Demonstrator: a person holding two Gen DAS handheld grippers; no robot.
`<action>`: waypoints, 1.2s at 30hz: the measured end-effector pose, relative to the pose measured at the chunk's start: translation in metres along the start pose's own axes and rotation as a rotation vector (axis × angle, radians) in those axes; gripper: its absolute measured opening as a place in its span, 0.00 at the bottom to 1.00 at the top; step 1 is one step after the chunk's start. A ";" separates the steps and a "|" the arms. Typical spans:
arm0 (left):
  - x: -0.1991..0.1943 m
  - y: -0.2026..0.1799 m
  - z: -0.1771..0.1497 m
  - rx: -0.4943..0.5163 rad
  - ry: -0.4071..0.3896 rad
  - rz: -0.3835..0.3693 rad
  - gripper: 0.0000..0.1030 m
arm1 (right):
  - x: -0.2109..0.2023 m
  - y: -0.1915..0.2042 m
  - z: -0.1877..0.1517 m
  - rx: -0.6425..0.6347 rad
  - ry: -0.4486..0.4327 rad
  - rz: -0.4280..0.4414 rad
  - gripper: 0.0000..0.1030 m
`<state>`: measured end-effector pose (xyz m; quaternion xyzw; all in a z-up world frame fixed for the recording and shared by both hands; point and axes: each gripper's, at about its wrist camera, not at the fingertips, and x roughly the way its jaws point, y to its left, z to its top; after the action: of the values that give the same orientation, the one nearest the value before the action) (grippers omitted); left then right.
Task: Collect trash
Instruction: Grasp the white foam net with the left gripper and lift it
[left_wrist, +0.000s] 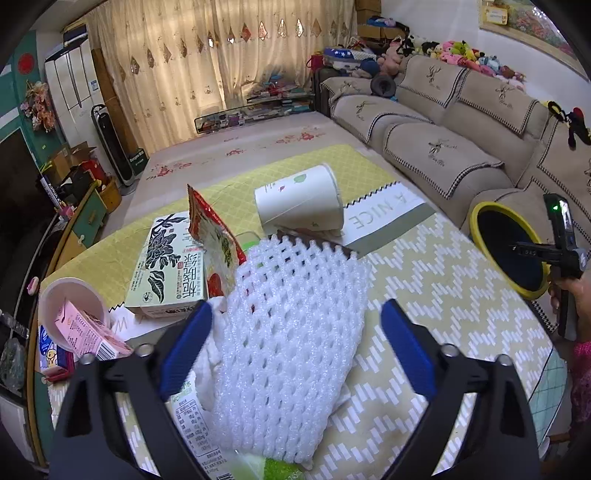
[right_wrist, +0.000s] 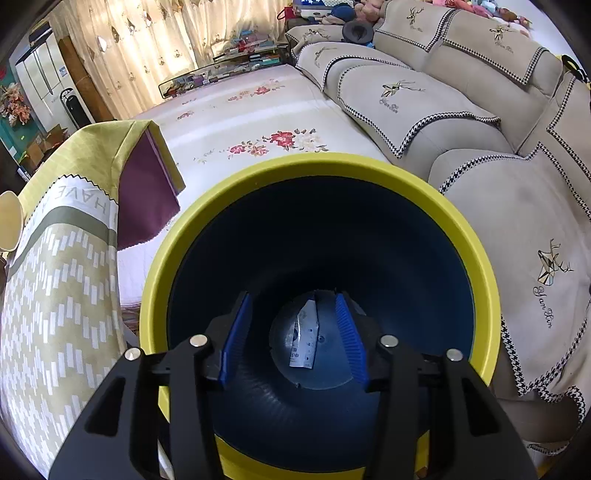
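The left gripper (left_wrist: 295, 343) was spread, unclenched, around the foam net (left_wrist: 291, 332) for pickup, while the right gripper (right_wrist: 291, 339), parted and empty, was poised inside the bin (right_wrist: 147, 295).

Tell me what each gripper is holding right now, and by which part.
Nothing is held. The left gripper stands open astride the white foam net, pads not pressing it. The right gripper hangs open over the yellow bin, a scrap lying loose at the bottom.

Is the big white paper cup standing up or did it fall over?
Fallen over. The white paper cup lies on its side on the yellow-green tablecloth, its flat bottom facing the camera.
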<state>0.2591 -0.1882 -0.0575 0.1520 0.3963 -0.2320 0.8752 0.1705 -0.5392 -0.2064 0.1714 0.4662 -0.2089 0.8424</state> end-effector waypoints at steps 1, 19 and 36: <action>0.002 -0.001 0.000 0.004 0.010 0.009 0.79 | 0.000 -0.001 -0.001 0.002 0.000 0.002 0.44; -0.038 0.010 0.002 -0.006 -0.014 -0.076 0.12 | -0.001 -0.004 -0.004 0.011 -0.008 0.014 0.45; -0.073 -0.089 0.033 0.150 -0.065 -0.222 0.12 | -0.050 -0.026 -0.013 0.003 -0.091 0.001 0.46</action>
<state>0.1904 -0.2580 0.0127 0.1646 0.3635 -0.3613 0.8427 0.1239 -0.5450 -0.1725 0.1632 0.4268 -0.2167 0.8627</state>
